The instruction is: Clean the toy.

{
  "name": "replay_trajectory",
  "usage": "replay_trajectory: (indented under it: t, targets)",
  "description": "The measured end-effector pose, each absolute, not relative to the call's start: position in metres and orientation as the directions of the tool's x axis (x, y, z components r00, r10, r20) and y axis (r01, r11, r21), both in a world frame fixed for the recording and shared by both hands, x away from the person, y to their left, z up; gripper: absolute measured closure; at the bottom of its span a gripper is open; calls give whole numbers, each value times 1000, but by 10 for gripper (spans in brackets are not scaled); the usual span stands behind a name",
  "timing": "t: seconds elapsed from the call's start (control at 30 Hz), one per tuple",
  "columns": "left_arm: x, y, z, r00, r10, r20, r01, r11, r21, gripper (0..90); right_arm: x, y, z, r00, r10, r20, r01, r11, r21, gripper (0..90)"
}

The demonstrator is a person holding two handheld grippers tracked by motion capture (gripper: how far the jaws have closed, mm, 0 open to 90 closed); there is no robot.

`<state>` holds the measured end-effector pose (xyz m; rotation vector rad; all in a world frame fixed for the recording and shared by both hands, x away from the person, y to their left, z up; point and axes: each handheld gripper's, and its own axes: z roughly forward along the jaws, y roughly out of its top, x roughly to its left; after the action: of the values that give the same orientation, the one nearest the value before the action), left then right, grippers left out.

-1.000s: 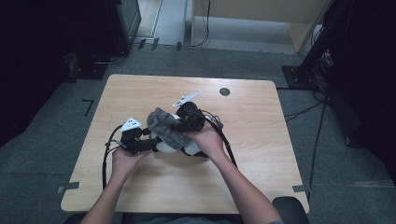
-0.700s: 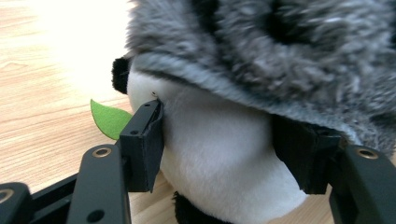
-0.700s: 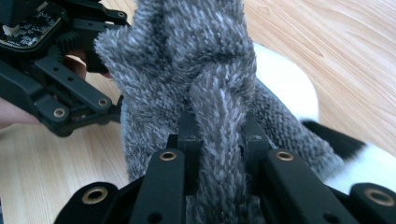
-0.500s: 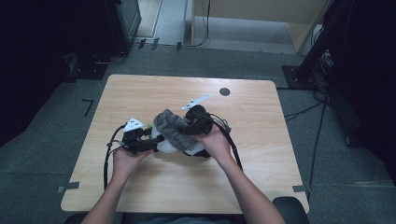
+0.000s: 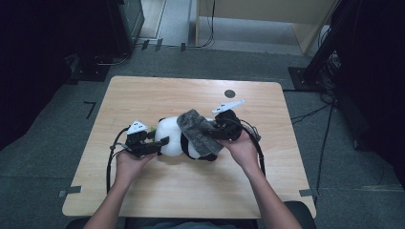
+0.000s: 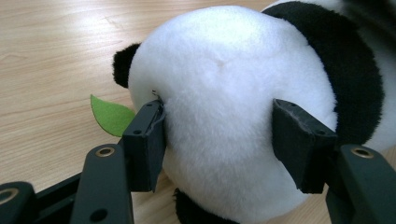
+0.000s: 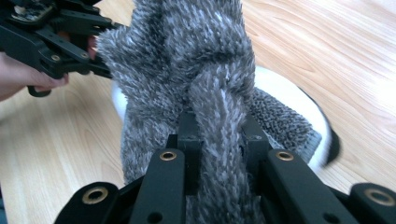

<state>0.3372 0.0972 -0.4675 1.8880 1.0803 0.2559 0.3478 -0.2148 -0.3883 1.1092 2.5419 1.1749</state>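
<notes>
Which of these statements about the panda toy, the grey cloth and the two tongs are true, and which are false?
1. The left tongs press on the white head of the panda toy. True.
2. The right tongs are open and hold nothing. False: they are shut on the grey cloth.
3. The grey cloth lies over the panda toy. True.
4. The panda toy lies on the floor. False: it lies on the wooden table.
5. A green leaf sticks out beside the panda toy's head. True.
</notes>
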Motion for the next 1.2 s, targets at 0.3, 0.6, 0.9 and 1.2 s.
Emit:
replay_trajectory:
  t: [0.3,0.6,0.9,1.2]
  targets:
    - [338,98,-468,594,763,-255,582,-189,791,379,342,-249,-398,-673,713,198,607,379,699,757]
    - [337,99,-470,590,764,-261,584,-180,792,365,340,-262,-400,-659,728,189,615,378,692,759]
    - [337,99,-470,580,766,-276,592,-164,789,344,341,-249,-373,-705,664,249,586,347,732,765]
    - [336,99,-470,584,765,-274,588,-165,792,341,361,-177,-362,-775,601,193,525,443,727,764]
